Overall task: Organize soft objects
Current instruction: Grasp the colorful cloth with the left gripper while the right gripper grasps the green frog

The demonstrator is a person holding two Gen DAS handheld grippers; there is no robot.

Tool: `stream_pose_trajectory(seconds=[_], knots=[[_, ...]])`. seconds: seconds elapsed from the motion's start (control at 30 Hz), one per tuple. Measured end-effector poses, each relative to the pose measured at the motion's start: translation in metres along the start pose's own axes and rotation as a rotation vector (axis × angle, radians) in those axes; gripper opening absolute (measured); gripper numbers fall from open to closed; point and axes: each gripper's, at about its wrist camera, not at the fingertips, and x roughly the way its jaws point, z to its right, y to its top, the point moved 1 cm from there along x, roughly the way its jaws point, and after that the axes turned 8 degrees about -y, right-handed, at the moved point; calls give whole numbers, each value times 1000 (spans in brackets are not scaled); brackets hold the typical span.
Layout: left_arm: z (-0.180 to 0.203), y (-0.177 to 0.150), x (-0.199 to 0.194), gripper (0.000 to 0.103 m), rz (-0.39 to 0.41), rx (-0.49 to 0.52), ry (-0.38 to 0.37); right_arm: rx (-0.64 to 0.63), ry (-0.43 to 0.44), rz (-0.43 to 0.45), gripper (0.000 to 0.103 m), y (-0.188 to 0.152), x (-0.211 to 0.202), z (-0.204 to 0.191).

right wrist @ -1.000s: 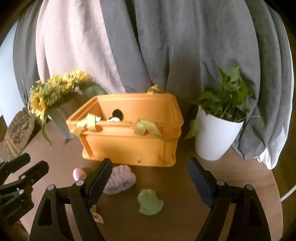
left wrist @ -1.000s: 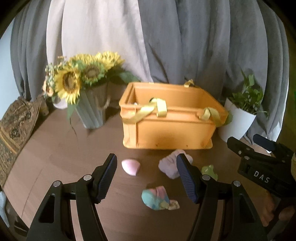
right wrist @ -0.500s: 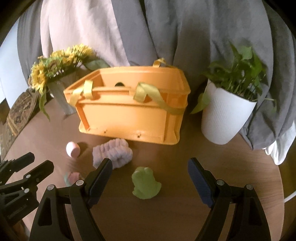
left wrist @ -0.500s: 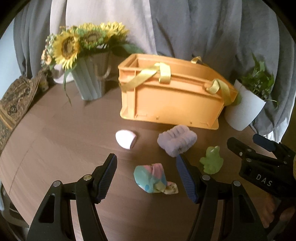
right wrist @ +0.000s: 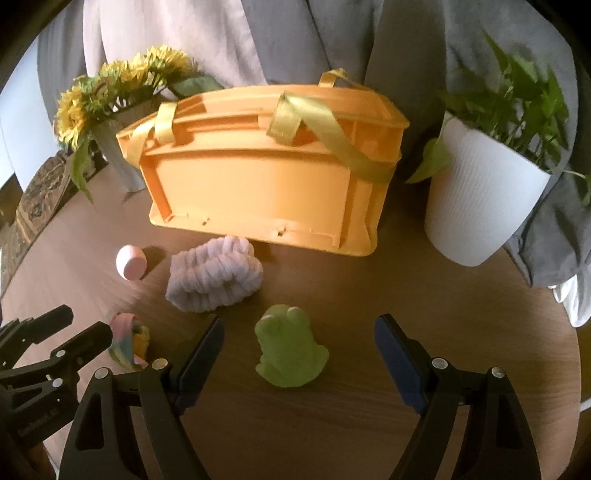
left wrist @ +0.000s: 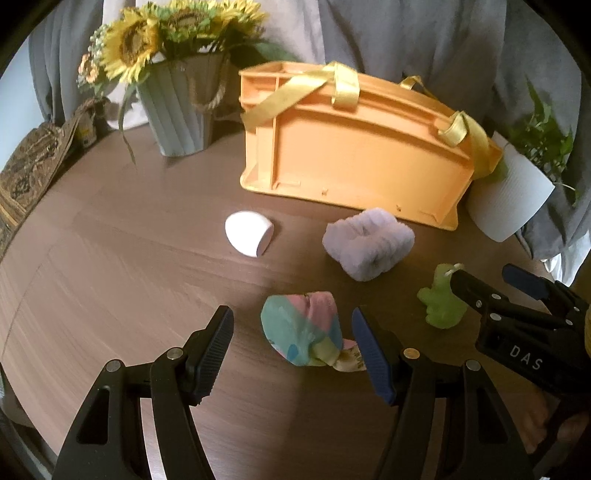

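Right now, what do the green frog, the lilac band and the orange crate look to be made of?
Green frog: probably soft foam or rubber, with a matte skin and rounded moulded edges. Lilac band: plush fabric, perhaps chenille or terry, going by its fuzzy ribbed folds. Orange crate: rigid moulded plastic, judging by its smooth ribbed walls with a slight sheen.

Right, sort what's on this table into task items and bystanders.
Task items:
- orange crate
- green frog toy
- lilac fluffy headband
- pink makeup sponge
- pastel multicoloured cloth toy

Bystanders:
- sunflower vase
- potted plant in white pot
- patterned fabric at the table edge
- grey curtains
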Motion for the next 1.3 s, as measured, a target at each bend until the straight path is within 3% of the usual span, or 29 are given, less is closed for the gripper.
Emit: stream_pose_trajectory(seconds=[0.47, 0.73, 0.9, 1.3], knots=[[-1, -7, 23, 65, -47, -33, 8, -48, 17, -35, 78, -6, 27, -5], [1, -8, 30, 51, -46, -31, -9, -53, 56, -65, 63, -7, 40, -3], [-1, -8, 28, 46, -34, -29, -15, -74, 67, -60, 43, -8, 39, -6], [4, -2, 11, 41, 15, 10, -29, -48, 48, -34, 42, -9, 23, -2]])
